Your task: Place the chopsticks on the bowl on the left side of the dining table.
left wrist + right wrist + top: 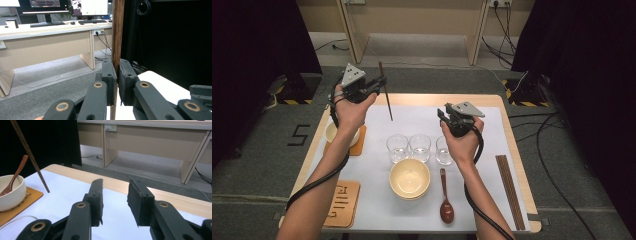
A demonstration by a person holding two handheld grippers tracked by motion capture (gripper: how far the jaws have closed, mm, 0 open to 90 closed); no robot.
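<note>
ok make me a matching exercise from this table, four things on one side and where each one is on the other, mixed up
Things:
1. chopstick
2. spoon
3. chopstick pair
4. three glasses

Places:
a. in a row just beyond the yellow bowl
b. lying flat near the table's right edge
c. clamped in the left gripper, held off the table
d. lying right of the yellow bowl, handle pointing away

Pairs: 1-c, 2-d, 3-b, 4-a

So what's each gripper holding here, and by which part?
The left gripper clamps a dark wooden chopstick near its upper end, tip hanging down. The right gripper holds nothing.
</note>
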